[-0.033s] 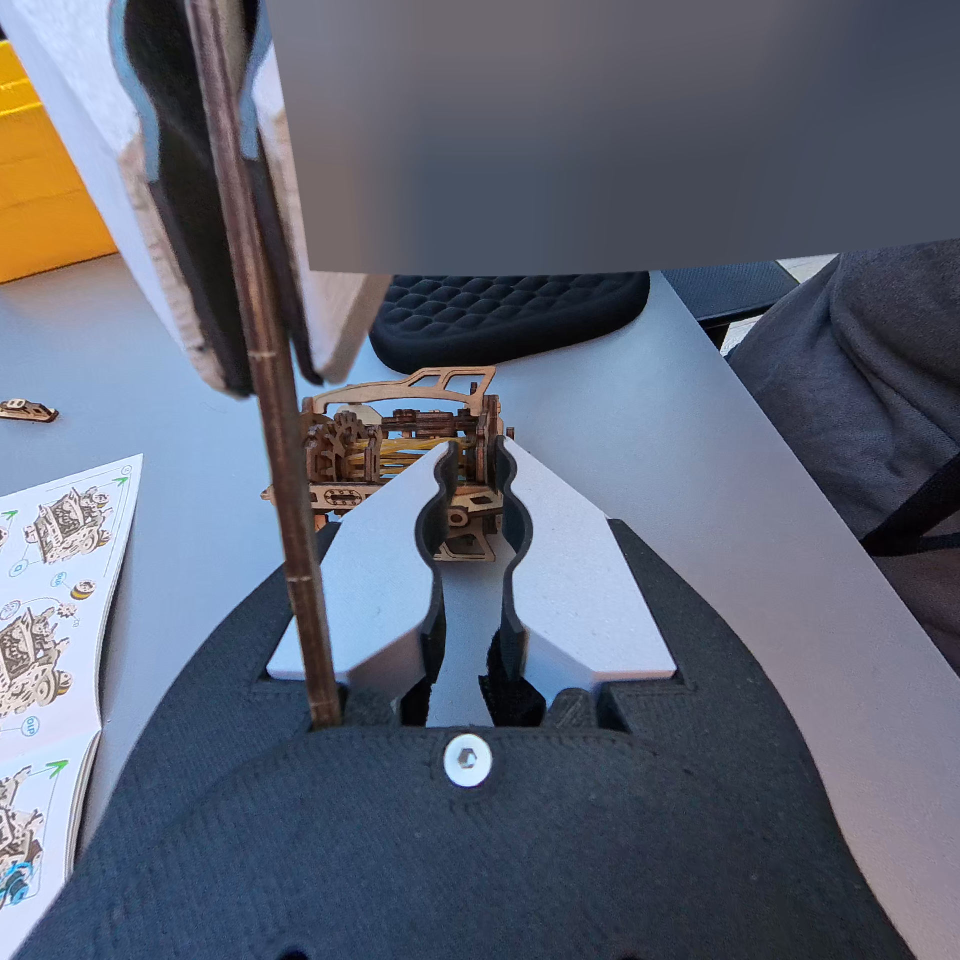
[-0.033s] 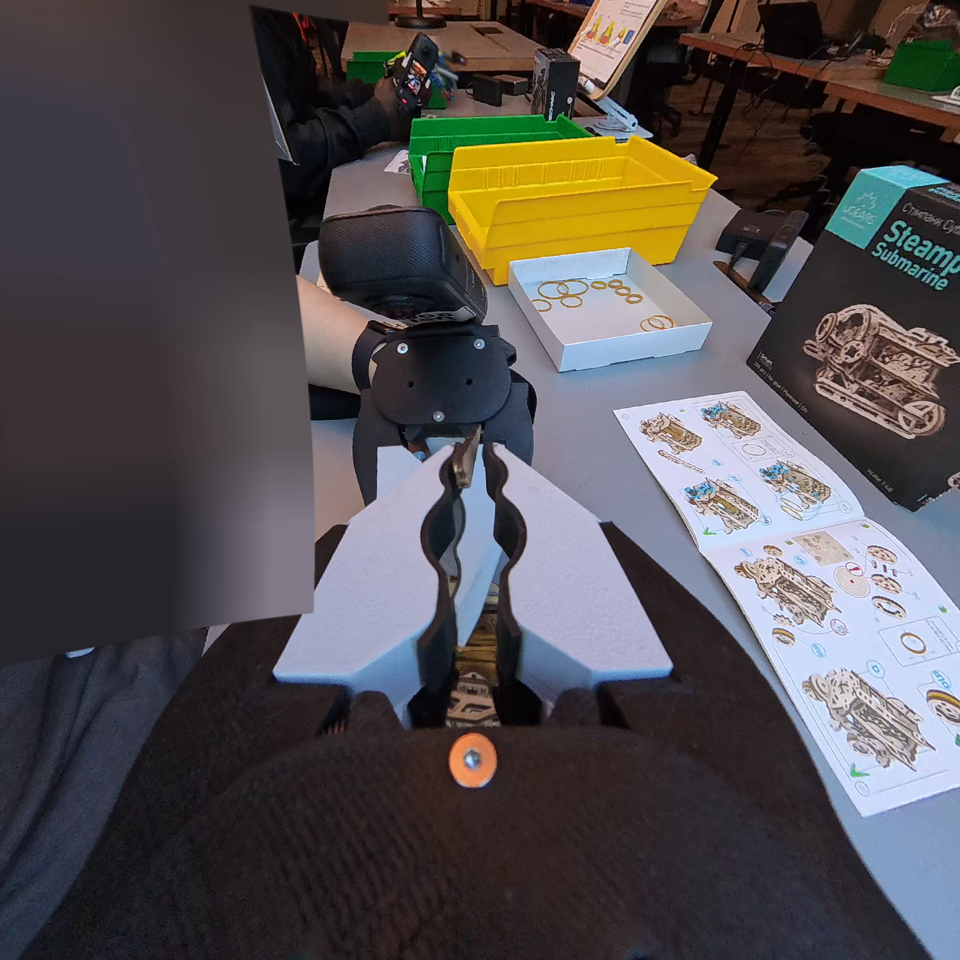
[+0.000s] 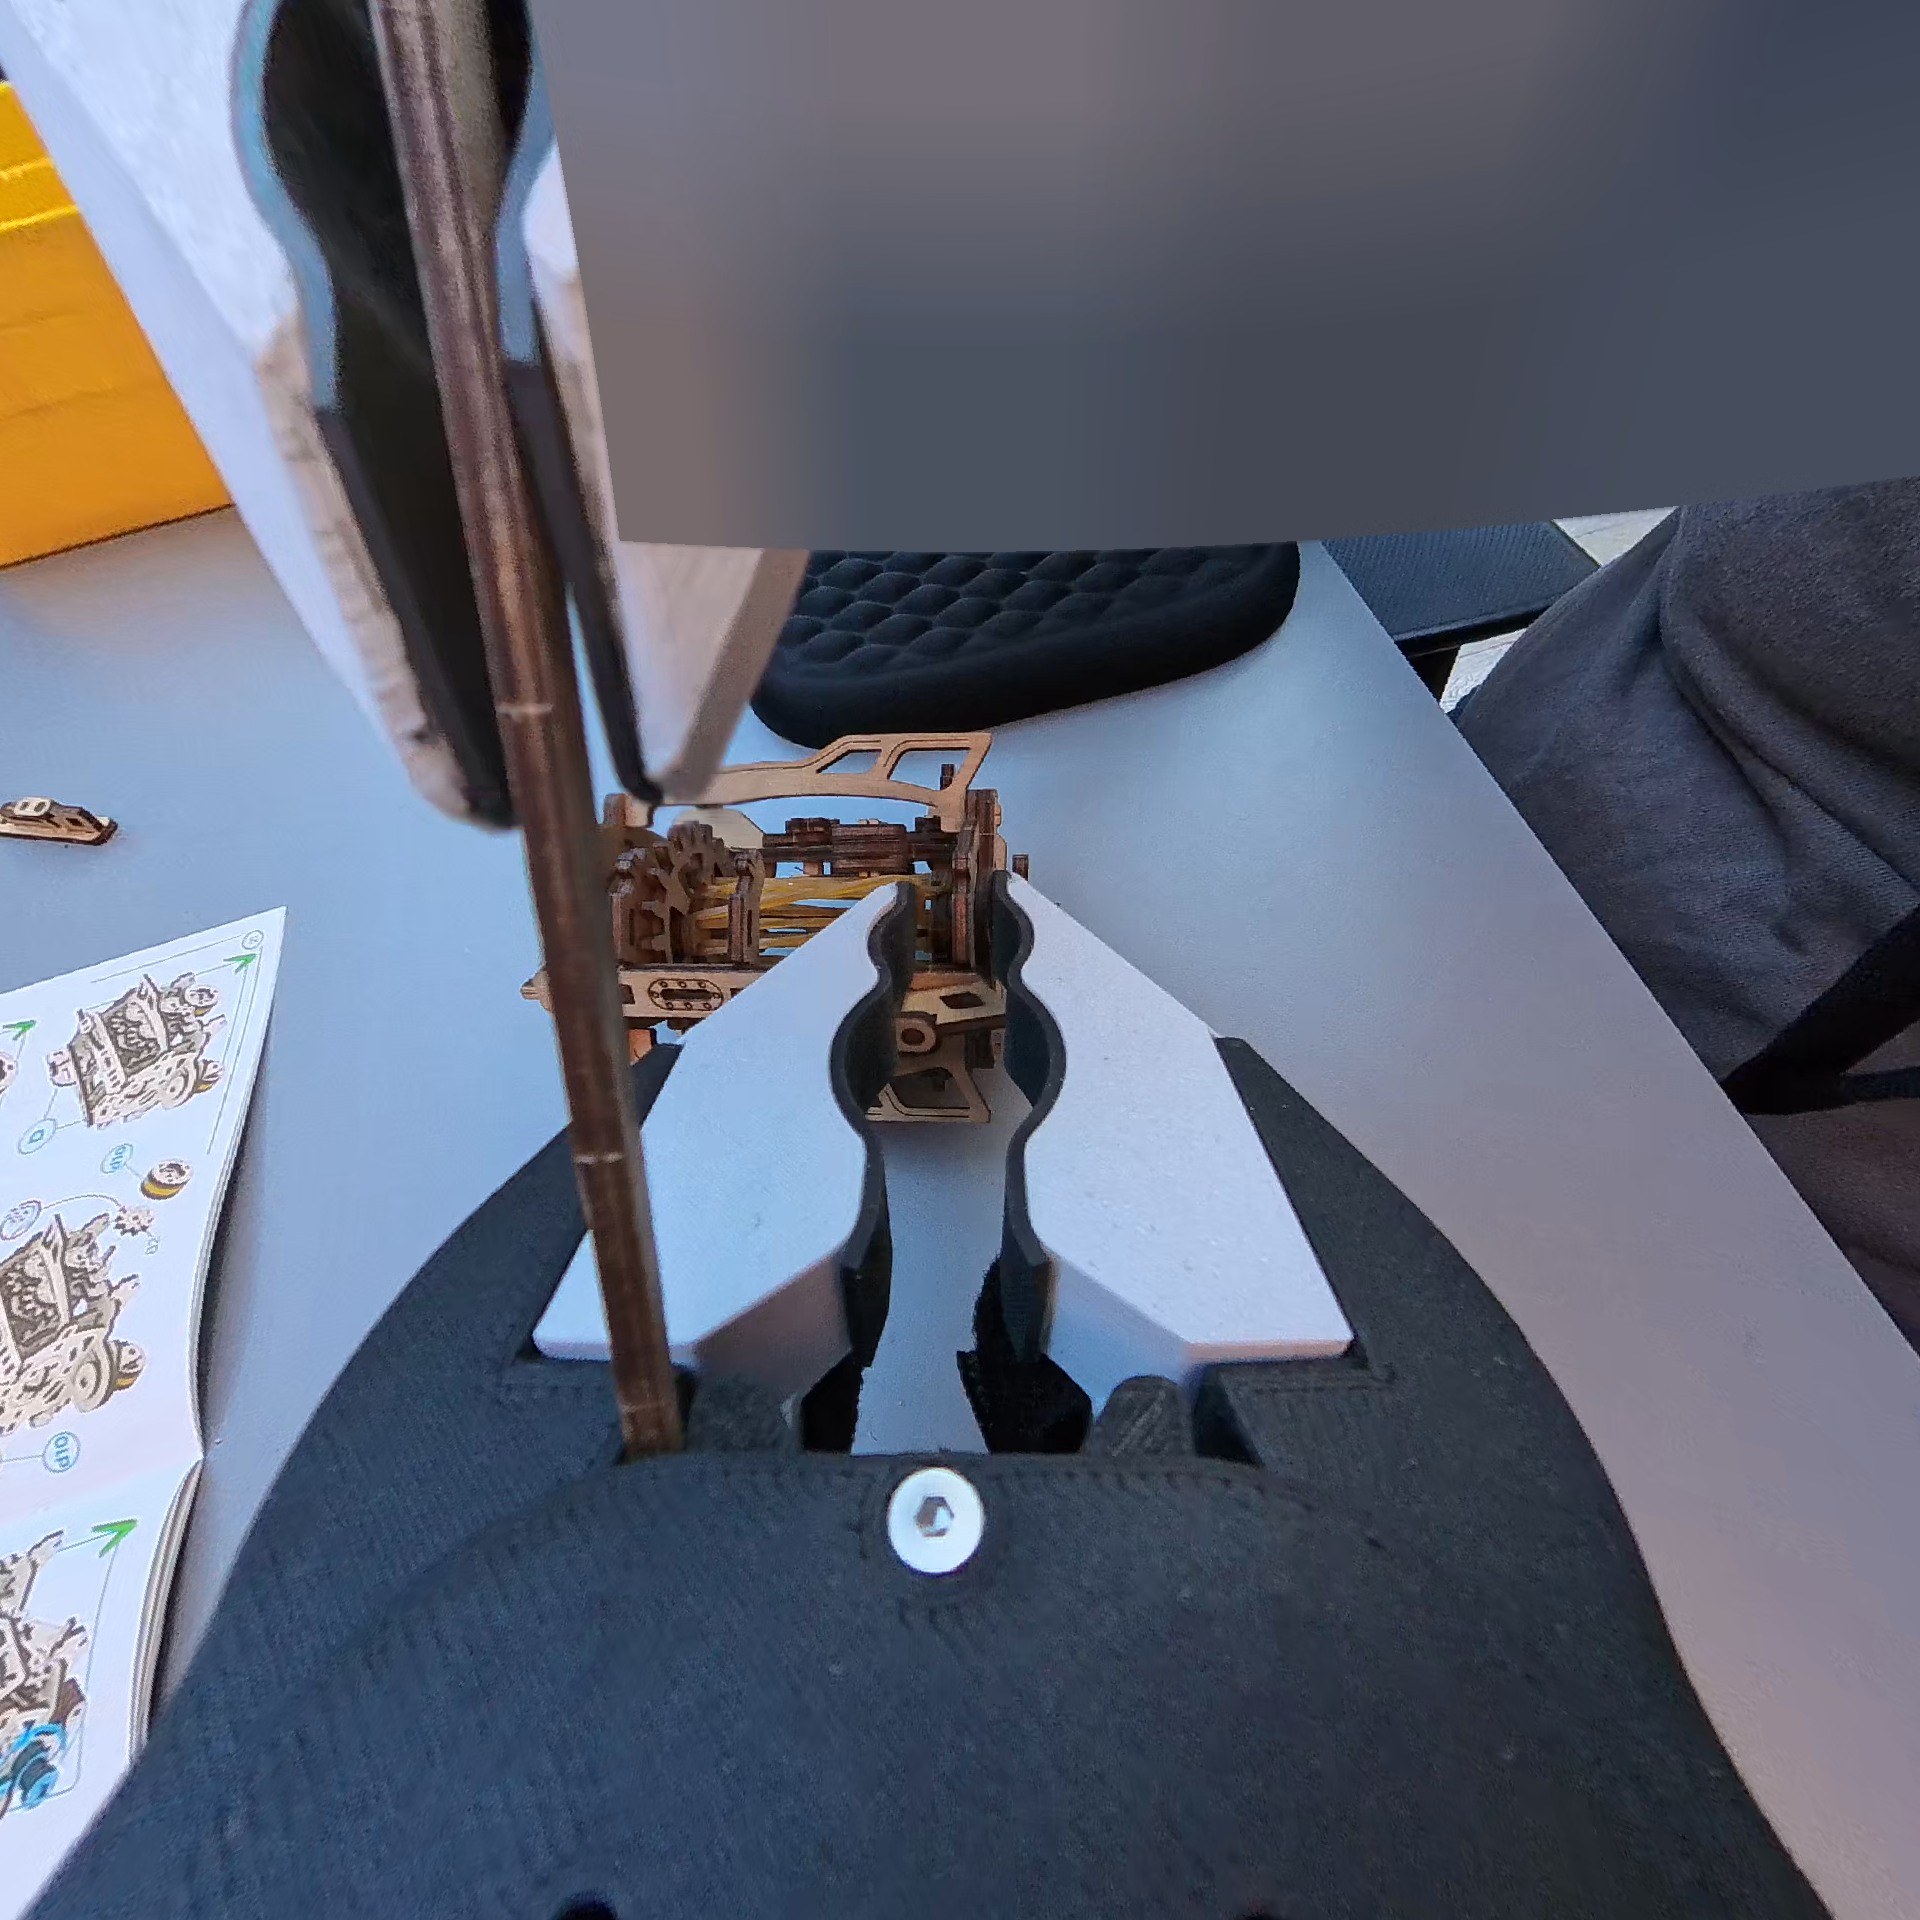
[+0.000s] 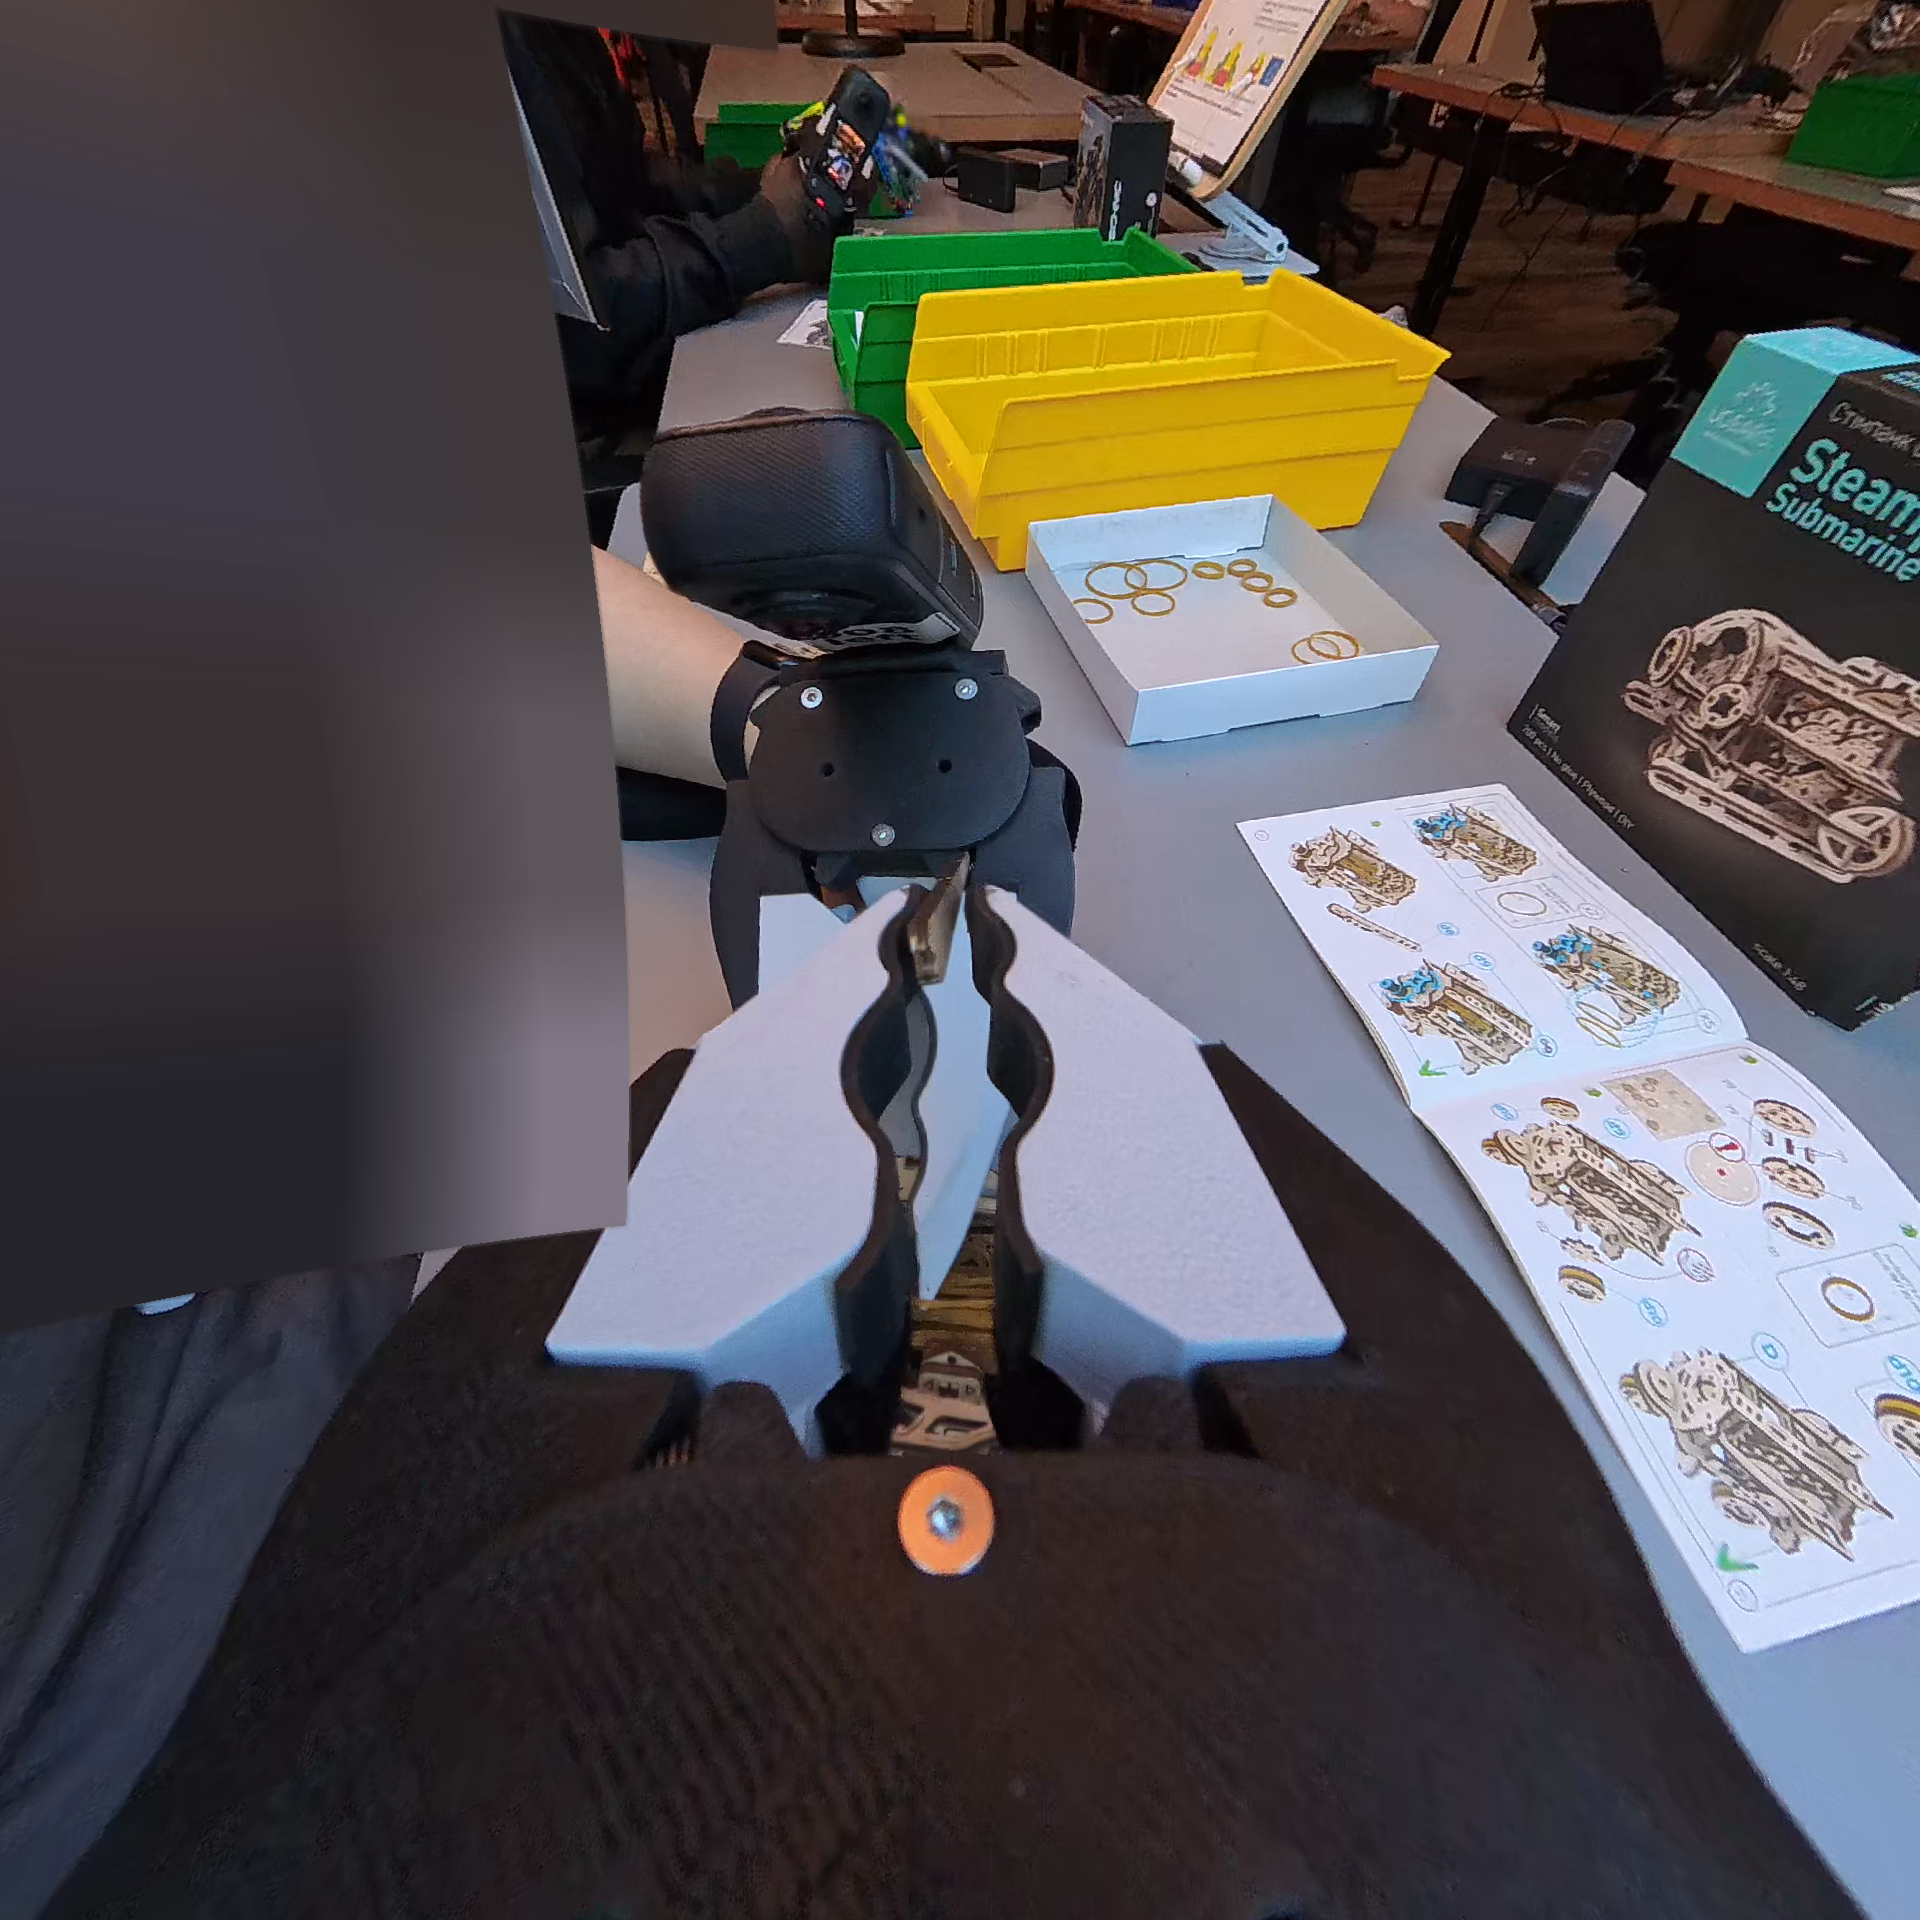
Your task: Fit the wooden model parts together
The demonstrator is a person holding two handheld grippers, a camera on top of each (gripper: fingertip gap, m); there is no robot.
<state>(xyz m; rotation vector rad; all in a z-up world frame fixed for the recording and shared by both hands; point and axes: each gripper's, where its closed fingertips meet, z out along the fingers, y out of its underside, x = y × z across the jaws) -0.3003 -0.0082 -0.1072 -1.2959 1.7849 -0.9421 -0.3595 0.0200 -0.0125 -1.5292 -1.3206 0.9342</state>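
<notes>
Two grippers are working close together over the near edge of the grey bench (image 4: pixel 1195 935). The left gripper (image 3: pixel 948 894) is reaching toward the half-built wooden model (image 3: pixel 810 904), which is standing on the bench toward its near edge; the jaws are standing a little apart around the model's end panel, and whether they are actually pinching it cannot be told. The right gripper (image 3: pixel 551 769) is hanging above, its jaws pressed onto a thin flat wooden piece (image 3: pixel 540 831) seen edge-on and running down beside the model. The frame, gears and rubber bands are already in place, so the build is looking well along; this piece is not yet seated. One small loose part (image 3: pixel 54 821) is lying toward the left edge, beyond the open instruction booklet (image 4: pixel 1621 1174), so more fitting is likely remaining.
</notes>
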